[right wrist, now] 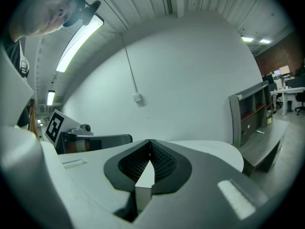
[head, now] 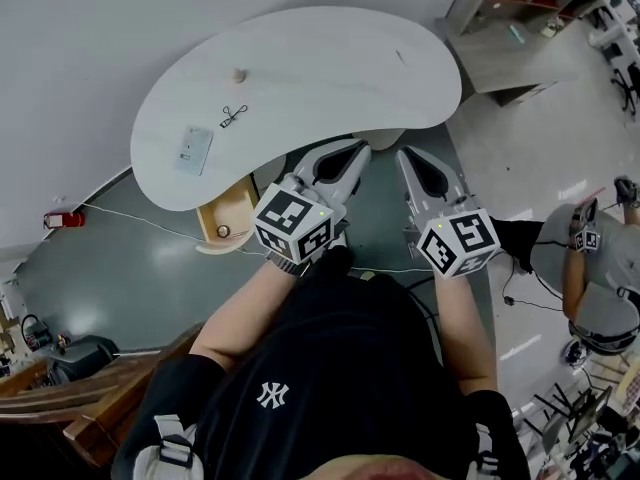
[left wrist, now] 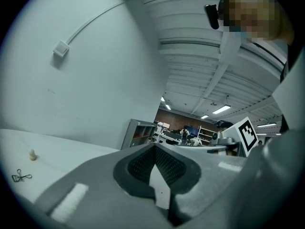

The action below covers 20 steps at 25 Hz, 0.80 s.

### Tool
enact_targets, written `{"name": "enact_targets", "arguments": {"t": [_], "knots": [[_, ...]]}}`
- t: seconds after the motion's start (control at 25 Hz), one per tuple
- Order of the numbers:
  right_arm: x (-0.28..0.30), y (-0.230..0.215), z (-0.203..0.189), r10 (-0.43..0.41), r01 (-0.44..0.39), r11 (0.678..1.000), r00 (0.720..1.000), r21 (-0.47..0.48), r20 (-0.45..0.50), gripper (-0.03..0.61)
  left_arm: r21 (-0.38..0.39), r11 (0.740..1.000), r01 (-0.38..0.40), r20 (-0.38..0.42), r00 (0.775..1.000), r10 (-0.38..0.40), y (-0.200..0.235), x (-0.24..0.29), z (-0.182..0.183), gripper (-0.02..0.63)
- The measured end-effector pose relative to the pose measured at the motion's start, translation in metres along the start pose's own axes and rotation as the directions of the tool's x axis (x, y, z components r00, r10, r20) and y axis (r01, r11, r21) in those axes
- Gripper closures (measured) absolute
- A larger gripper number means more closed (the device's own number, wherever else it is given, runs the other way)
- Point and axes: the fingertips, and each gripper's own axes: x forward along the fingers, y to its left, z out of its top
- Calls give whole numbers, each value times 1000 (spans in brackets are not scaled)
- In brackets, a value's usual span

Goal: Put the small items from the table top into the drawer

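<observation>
Pale, smooth, matt worktop (head: 300, 68), kidney-shaped, carried all three small items. All three lay well apart from both grippers.

Wooden drawer (head: 222, 226) w/ a round knob showed under the worktop's near edge; couldn't tell how far out it was.

L hand-held gripper (head: 358, 152) & R hand-held gripper (head: 406, 156) were each fully closed, ribbed dark pads meeting, nothing btwn them. Both sat near the worktop's near edge.

White flat rectangular plate (head: 193, 150) lay toward the left end. Prob. stiff, light plastic; it lay flush, so hard to get under. Best pinched across its short width.

Black wire clip (head: 234, 116) sat mid-top. Thin, light, prob. springy, so take it by the body, not the loops.

Small pale peg (head: 238, 74) stood nearer the far edge. Rounded, maybe wood, could roll or squirt out, so pinch it across the middle, gently.
</observation>
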Motion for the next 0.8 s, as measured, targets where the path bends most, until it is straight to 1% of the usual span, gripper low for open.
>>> {"name": "enact_targets", "arguments": {"t": [0.12,0.32,0.48,0.6,0.8], "knots": [[18,-5,3,-23,23,1000,1000,-15,-10,554,-2,1000,16,1,1000,-16,18,10,4,614],[34,-18,6,-74,71,995,997,-75,-35,540,-25,999,28,-8,1000,-28,36,24,2,614],[47,-43,6,-109,102,987,993,-125,-54,537,-22,999,35,-21,999,-35,48,43,-4,614],[62,-66,6,-120,109,984,990,-138,-70,537,-14,999,30,-25,999,-30,59,62,-5,614],[93,-106,11,-108,95,985,990,-145,-88,535,-11,1000,12,-28,1000,-12,77,103,-7,614]]}}
